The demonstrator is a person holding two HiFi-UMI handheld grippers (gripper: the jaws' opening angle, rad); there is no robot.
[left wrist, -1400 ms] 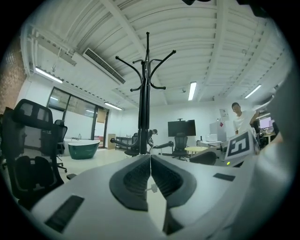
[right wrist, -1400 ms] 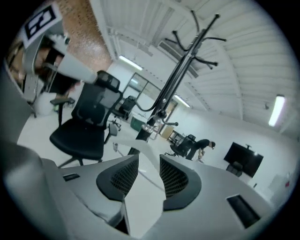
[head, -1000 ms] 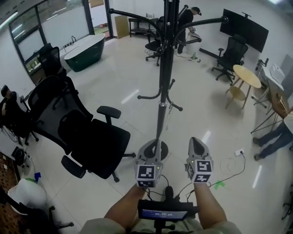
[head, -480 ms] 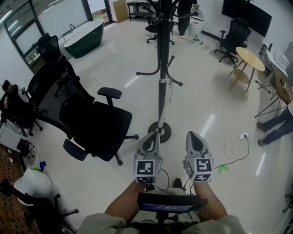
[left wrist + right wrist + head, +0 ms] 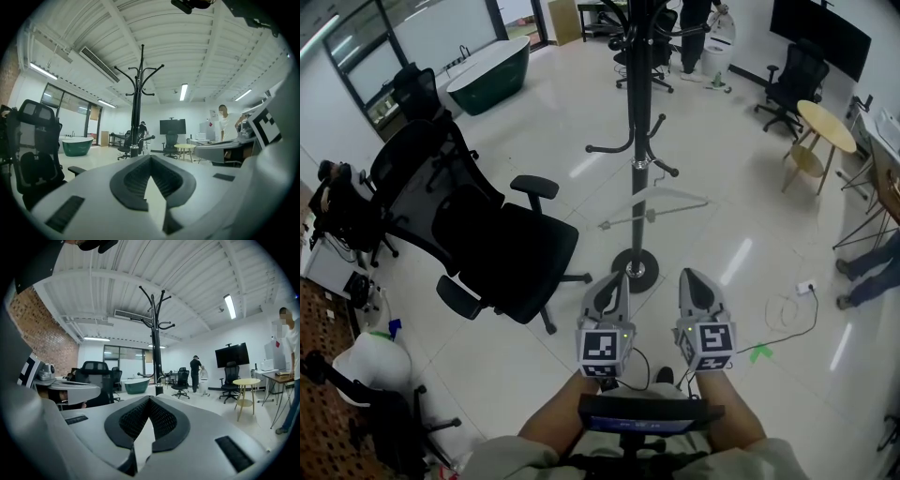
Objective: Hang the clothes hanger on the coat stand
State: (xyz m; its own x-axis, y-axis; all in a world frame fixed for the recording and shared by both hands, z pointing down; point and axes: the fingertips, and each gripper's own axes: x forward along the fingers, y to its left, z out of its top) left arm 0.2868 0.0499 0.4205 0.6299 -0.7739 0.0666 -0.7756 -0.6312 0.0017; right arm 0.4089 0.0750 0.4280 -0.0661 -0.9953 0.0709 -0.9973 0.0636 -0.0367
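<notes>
The black coat stand point(image 5: 635, 112) rises mid-floor on a round base point(image 5: 636, 270). A thin pale clothes hanger point(image 5: 654, 213) hangs tilted from one of its lower hooks, free of both grippers. My left gripper point(image 5: 614, 278) and right gripper point(image 5: 695, 276) are held side by side close to my body, just short of the base. Both are shut with nothing between the jaws. In the left gripper view the stand point(image 5: 136, 108) stands ahead of the shut left gripper point(image 5: 151, 157). In the right gripper view the stand point(image 5: 155, 343) stands beyond the shut right gripper point(image 5: 150, 398).
A black office chair point(image 5: 487, 234) stands just left of the stand. A green bathtub point(image 5: 487, 64) is at the far left and a round wooden table point(image 5: 827, 127) at the right. A cable point(image 5: 787, 305) lies on the floor to the right. A person's legs point(image 5: 867, 281) show at the right edge.
The head view has shifted, so the stand's base now lies clear ahead of the gripper tips. The hanger shows plainly on the lower hook. Both grippers stay side by side and shut.
</notes>
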